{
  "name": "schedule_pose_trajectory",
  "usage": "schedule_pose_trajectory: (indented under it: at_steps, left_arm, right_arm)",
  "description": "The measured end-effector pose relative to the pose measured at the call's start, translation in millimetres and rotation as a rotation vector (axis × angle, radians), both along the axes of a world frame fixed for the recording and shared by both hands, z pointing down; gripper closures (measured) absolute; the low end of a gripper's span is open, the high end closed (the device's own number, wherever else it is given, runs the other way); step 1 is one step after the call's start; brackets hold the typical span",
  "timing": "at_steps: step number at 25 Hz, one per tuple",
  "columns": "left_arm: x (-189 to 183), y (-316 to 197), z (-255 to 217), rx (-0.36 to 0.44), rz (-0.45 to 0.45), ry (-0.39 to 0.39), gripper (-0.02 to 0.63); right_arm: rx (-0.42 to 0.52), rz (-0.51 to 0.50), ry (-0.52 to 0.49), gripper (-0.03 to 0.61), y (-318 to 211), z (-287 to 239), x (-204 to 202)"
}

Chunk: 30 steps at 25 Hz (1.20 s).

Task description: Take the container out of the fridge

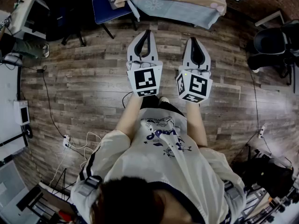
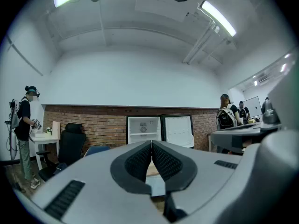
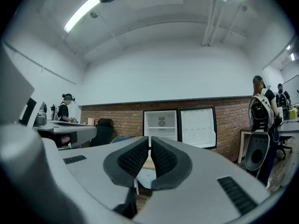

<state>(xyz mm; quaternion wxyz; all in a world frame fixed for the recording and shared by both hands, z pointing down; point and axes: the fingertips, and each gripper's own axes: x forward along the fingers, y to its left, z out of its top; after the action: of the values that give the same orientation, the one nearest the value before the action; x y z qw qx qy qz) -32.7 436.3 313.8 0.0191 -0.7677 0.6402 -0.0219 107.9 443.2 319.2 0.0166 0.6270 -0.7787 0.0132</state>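
Head view: left gripper (image 1: 147, 31) and right gripper (image 1: 193, 39) sit level, side by side over wooden floor (image 1: 84, 83).

Left gripper view: jaws clenched, empty. An open fridge (image 2: 144, 136) stands at the far brick wall, and the container (image 2: 142, 126) on its shelf is too small to read its axis.

Right gripper view: jaws clenched on nothing, with the fridge far ahead.

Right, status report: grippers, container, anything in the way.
Left gripper and right gripper shut, empty, level. Fridge across room, door open; small item on shelf, likely the container. Cloth-covered table directly ahead.
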Motion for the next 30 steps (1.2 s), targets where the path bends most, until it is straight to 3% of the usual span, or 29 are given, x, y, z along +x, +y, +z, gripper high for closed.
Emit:
schedule_pose_trajectory:
  at_steps: [30]
  left_arm:
    - [-54,-72,13,-0.016,0.023,0.022,0.595]
  right_arm:
    - [-0.036,0.016,-0.029,0.535,-67,20,-54]
